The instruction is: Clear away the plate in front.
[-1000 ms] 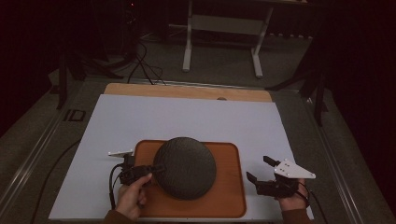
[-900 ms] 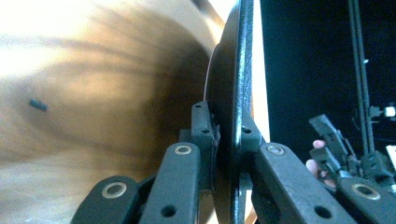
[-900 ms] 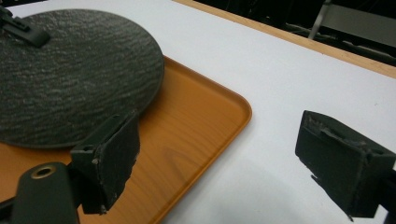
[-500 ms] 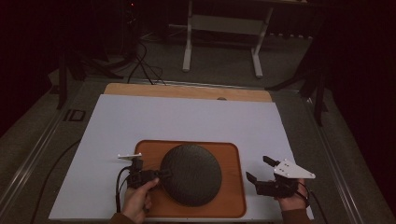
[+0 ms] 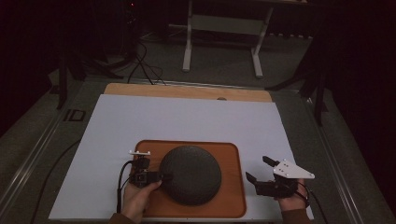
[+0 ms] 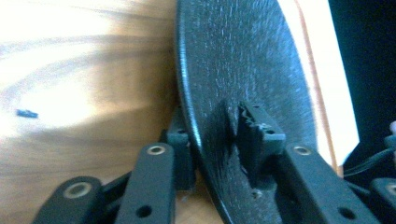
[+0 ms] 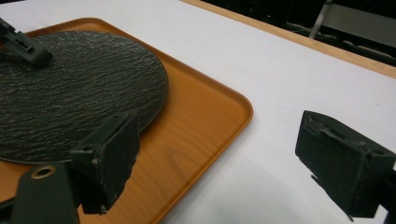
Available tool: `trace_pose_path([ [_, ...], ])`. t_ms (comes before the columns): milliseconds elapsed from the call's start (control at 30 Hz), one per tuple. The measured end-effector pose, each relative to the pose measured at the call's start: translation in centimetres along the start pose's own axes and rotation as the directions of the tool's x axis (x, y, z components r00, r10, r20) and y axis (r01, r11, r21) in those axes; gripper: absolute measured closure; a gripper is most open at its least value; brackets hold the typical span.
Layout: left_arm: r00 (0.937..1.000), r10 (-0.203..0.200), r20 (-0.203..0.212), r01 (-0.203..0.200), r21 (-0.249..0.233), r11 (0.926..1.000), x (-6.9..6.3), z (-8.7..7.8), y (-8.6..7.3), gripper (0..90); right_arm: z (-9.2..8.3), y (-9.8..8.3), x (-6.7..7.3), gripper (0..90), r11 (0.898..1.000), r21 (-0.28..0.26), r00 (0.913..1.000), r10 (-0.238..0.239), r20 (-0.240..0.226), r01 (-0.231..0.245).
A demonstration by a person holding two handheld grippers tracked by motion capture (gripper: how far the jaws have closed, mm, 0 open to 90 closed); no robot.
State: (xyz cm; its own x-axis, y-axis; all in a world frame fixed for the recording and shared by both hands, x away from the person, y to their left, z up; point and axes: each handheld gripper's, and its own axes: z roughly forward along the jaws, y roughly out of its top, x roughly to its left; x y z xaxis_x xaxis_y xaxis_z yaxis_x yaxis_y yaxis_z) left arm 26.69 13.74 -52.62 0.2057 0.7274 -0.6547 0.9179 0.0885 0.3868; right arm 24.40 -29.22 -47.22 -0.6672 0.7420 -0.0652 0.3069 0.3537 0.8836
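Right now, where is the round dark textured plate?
The round dark textured plate lies on the orange wooden tray, its left rim pinched by the left gripper.

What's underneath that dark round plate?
The dark plate lies on a wooden tray, which sits on the white table cover. The left claw pinches the plate's edge, one jaw under it. Whatever lies beneath the plate's middle is covered.

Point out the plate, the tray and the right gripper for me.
plate (image 5: 191, 172), high view, centre of its dark textured top.
tray (image 5: 231, 186), high view, bare wooden floor right of the plate.
right gripper (image 5: 259, 169), high view, midway between its open fingertips.
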Motion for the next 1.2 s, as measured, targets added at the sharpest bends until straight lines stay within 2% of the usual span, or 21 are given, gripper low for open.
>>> trace_pose_path([
  [67, 0.9961, 0.043, -0.078, -0.041, 0.017, 0.9990, -0.4, 0.0, 0.1, 62.5, 0.0, 0.0, 0.0, 13.7, 1.000, 0.001, 1.0000, -0.005, 0.000, 0.005],
  [100, 0.9895, 0.073, -0.124, -0.071, 0.024, 0.9972, -0.6, 0.0, 0.1, 60.6, 0.0, 0.0, 0.0, 13.7, 1.000, 0.001, 1.0000, -0.008, -0.001, 0.008],
  [167, 0.9779, 0.105, -0.181, -0.102, 0.023, 0.9945, -0.8, -0.3, 0.3, 57.1, 0.0, 0.0, 0.0, 13.7, 1.000, 0.001, 1.0000, -0.008, -0.003, 0.008],
  [200, 0.9738, 0.122, -0.192, -0.120, 0.022, 0.9926, -0.8, -0.5, 0.4, 56.6, 0.0, 0.0, 0.0, 13.7, 1.000, 0.000, 1.0000, -0.008, -0.003, 0.008],
  [267, 0.9720, 0.132, -0.195, -0.133, 0.005, 0.9911, -1.0, -0.9, 0.6, 56.0, 0.0, 0.0, 0.0, 13.7, 1.000, 0.001, 1.0000, -0.006, -0.002, 0.006],
  [400, 0.9557, 0.187, -0.227, -0.194, -0.008, 0.9810, -1.6, -1.5, 0.9, 53.0, 0.0, 0.0, 0.0, 13.7, 1.000, 0.002, 1.0000, -0.007, -0.002, 0.007],
  [433, 0.9486, 0.206, -0.240, -0.215, -0.009, 0.9767, -1.8, -1.6, 1.0, 51.9, 0.0, 0.0, 0.0, 13.7, 1.000, 0.000, 1.0000, -0.009, -0.003, 0.009],
  [500, 0.9296, 0.250, -0.271, -0.265, -0.019, 0.9642, -2.3, -1.9, 1.1, 50.1, 0.0, 0.0, 0.0, 13.7, 1.000, 0.001, 1.0000, -0.008, -0.002, 0.008],
  [600, 0.8978, 0.314, -0.309, -0.341, -0.036, 0.9395, -3.0, -2.6, 1.3, 48.6, 0.0, 0.0, 0.0, 13.7, 1.000, 0.001, 1.0000, -0.009, -0.003, 0.009],
  [667, 0.8847, 0.347, -0.311, -0.382, -0.058, 0.9222, -3.4, -3.3, 1.4, 48.5, 0.0, 0.0, 0.0, 13.7, 1.000, 0.000, 1.0000, -0.009, -0.003, 0.009],
  [700, 0.8737, 0.366, -0.320, -0.408, -0.072, 0.9102, -3.6, -3.7, 1.5, 48.3, 0.0, 0.0, 0.0, 13.7, 1.000, 0.000, 1.0000, -0.009, -0.003, 0.009],
  [767, 0.8595, 0.396, -0.323, -0.443, -0.083, 0.8929, -4.0, -4.5, 1.7, 46.3, 0.0, 0.0, 0.0, 13.7, 1.000, 0.001, 1.0000, -0.008, -0.003, 0.008],
  [800, 0.8546, 0.410, -0.318, -0.458, -0.090, 0.8845, -4.1, -4.9, 1.8, 46.3, 0.0, 0.0, 0.0, 13.7, 1.000, 0.002, 1.0000, -0.007, -0.003, 0.007],
  [867, 0.8459, 0.427, -0.320, -0.479, -0.102, 0.8722, -4.3, -5.5, 1.9, 45.3, 0.0, 0.0, 0.0, 13.7, 1.000, 0.001, 1.0000, -0.008, -0.004, 0.008],
  [900, 0.8381, 0.437, -0.327, -0.493, -0.112, 0.8628, -4.3, -5.9, 2.0, 44.7, 0.0, 0.0, 0.0, 13.7, 1.000, 0.001, 1.0000, -0.009, -0.004, 0.009],
  [933, 0.8381, 0.437, -0.327, -0.493, -0.112, 0.8628, -4.3, -5.9, 2.0, 44.1, 0.0, 0.0, 0.0, 13.7, 1.000, 0.001, 1.0000, -0.009, -0.004, 0.009],
  [967, 0.8317, 0.448, -0.328, -0.514, -0.149, 0.8449, -4.3, -7.0, 2.2, 44.1, 0.0, 0.0, 0.1, 13.7, 1.000, 0.002, 1.0000, -0.007, -0.004, 0.007],
  [1067, 0.8198, 0.459, -0.342, -0.538, -0.186, 0.8220, -3.9, -8.5, 2.5, 42.5, 0.0, 0.0, 0.0, 13.7, 1.000, 0.002, 1.0000, -0.008, -0.003, 0.008],
  [1133, 0.8084, 0.464, -0.363, -0.556, -0.211, 0.8040, -3.6, -9.4, 2.6, 40.5, 0.0, 0.0, 0.0, 13.7, 1.000, 0.003, 1.0000, -0.007, -0.003, 0.007],
  [1200, 0.8052, 0.460, -0.375, -0.562, -0.233, 0.7941, -3.2, -10.4, 2.7, 39.9, 0.0, 0.0, 0.0, 13.7, 1.000, 0.002, 1.0000, -0.007, -0.003, 0.007],
])
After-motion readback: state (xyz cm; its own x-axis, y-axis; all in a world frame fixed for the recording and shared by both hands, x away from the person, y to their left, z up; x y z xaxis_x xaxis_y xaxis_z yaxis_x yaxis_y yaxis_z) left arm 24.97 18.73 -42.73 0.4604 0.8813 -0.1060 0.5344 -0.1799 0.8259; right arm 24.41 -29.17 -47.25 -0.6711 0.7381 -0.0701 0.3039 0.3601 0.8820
